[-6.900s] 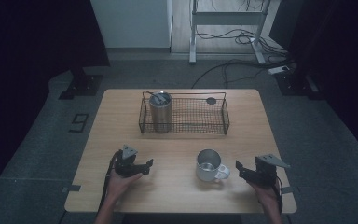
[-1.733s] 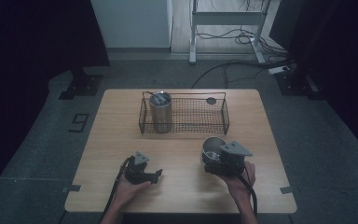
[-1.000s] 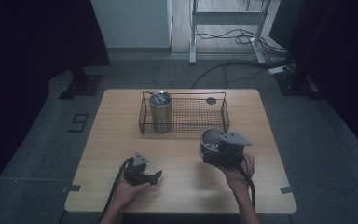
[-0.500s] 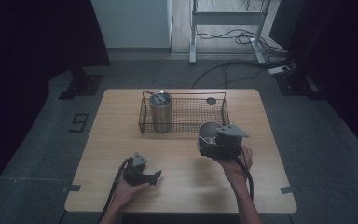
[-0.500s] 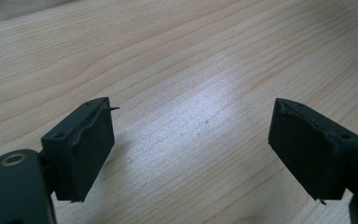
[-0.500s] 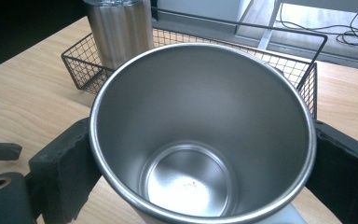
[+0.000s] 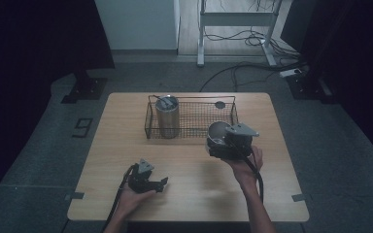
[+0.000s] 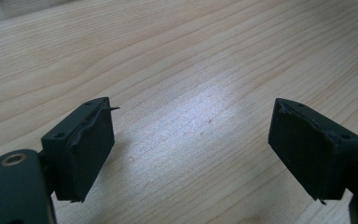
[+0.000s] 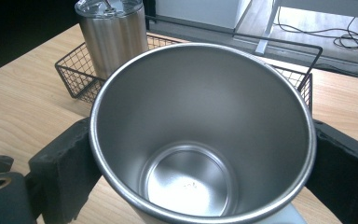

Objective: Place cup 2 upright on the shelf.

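Pale wood-grain table (image 7: 126,145) carries one black wire basket (image 7: 196,118) at its far edge, with one lidded brushed-steel tumbler (image 7: 167,116) upright in the basket's left end. One smooth round steel cup (image 7: 217,133), empty, is clamped between the jaws of the right gripper (image 7: 223,145), lifted just near the basket's right end, farther than a moment ago. Near-left, the left gripper (image 7: 159,184) rests as before, jaws wide apart over bare wood.

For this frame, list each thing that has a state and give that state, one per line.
Steel mug: empty, clamped between the jaws of the right gripper, lifted near the basket.
Lidded tumbler: upright, lid on, standing in the basket's left end.
Wire basket: on the table, holding the tumbler and a small dark round thing.
Left gripper: open, empty, low over the table.
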The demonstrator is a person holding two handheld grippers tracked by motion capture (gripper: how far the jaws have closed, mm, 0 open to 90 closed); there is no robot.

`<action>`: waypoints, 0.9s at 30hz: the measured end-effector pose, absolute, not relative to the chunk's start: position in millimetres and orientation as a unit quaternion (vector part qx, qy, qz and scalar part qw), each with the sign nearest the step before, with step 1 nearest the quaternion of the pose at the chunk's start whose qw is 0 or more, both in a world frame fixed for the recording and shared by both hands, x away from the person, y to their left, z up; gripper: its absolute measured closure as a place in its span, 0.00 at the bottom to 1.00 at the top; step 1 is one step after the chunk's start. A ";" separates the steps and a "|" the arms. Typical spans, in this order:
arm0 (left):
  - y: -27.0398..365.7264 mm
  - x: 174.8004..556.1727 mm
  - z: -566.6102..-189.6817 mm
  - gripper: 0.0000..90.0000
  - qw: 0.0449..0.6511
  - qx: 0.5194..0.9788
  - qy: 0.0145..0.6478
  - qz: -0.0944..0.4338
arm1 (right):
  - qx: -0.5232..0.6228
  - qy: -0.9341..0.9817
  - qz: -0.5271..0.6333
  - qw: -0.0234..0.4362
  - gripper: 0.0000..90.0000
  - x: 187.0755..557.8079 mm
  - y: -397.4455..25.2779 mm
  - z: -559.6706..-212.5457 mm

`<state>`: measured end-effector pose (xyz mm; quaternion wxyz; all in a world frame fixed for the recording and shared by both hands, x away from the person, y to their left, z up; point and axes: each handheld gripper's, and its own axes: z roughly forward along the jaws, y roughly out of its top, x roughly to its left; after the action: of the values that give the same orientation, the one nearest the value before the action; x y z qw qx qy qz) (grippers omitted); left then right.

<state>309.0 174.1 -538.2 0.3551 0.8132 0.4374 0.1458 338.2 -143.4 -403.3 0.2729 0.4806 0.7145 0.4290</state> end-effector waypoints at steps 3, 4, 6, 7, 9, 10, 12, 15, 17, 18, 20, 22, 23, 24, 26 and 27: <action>174.0 309.1 -538.5 0.16 0.354 0.814 0.437 0.146 | 0.479 0.715 0.429 0.273 0.07 340.7 -142.5 -401.9; 173.9 309.2 -538.7 0.16 0.354 0.814 0.437 0.146 | 0.479 0.716 0.429 0.273 0.07 341.7 -142.1 -401.2; 173.5 309.2 -539.1 0.16 0.353 0.814 0.437 0.146 | 0.478 0.716 0.429 0.273 0.07 343.8 -141.2 -399.8; 173.4 309.1 -539.1 0.16 0.353 0.815 0.437 0.146 | 0.478 0.716 0.429 0.273 0.07 344.8 -140.8 -399.1; 173.3 309.0 -539.0 0.16 0.352 0.815 0.437 0.145 | 0.478 0.716 0.429 0.273 0.07 346.9 -140.2 -397.5; 173.3 308.9 -539.0 0.16 0.353 0.815 0.437 0.145 | 0.477 0.716 0.430 0.273 0.07 347.8 -139.9 -396.8; 173.2 308.9 -539.0 0.16 0.353 0.815 0.437 0.145 | 0.477 0.716 0.430 0.273 0.07 349.4 -139.1 -395.2; 173.0 308.9 -539.3 0.16 0.353 0.815 0.436 0.144 | 0.476 0.716 0.431 0.273 0.07 352.2 -138.3 -392.9; 172.8 308.9 -539.6 0.16 0.353 0.816 0.436 0.142 | 0.477 0.716 0.431 0.273 0.07 354.1 -138.2 -391.7; 172.8 309.0 -539.7 0.16 0.353 0.816 0.436 0.142 | 0.477 0.716 0.430 0.273 0.07 356.1 -138.1 -391.1; 172.7 309.0 -539.9 0.16 0.352 0.816 0.436 0.142 | 0.479 0.715 0.430 0.273 0.07 358.7 -138.0 -390.7; 172.8 309.0 -539.7 0.16 0.353 0.816 0.436 0.140 | 0.481 0.714 0.430 0.272 0.07 360.7 -137.8 -390.6; 172.7 308.8 -539.4 0.16 0.354 0.816 0.436 0.140 | 0.481 0.714 0.429 0.273 0.07 361.5 -137.6 -390.6; 172.6 308.8 -539.2 0.16 0.354 0.816 0.435 0.140 | 0.481 0.715 0.428 0.273 0.07 363.0 -137.3 -390.6; 172.6 308.7 -539.2 0.16 0.355 0.815 0.435 0.140 | 0.481 0.716 0.426 0.274 0.07 365.7 -136.9 -390.3; 172.6 308.9 -539.4 0.16 0.354 0.816 0.435 0.141 | 0.481 0.716 0.424 0.273 0.07 366.6 -136.6 -389.9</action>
<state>308.9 172.6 -539.4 0.3542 0.8156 0.4354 0.1406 366.6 -136.6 -389.9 0.2734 0.4815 0.7165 0.4244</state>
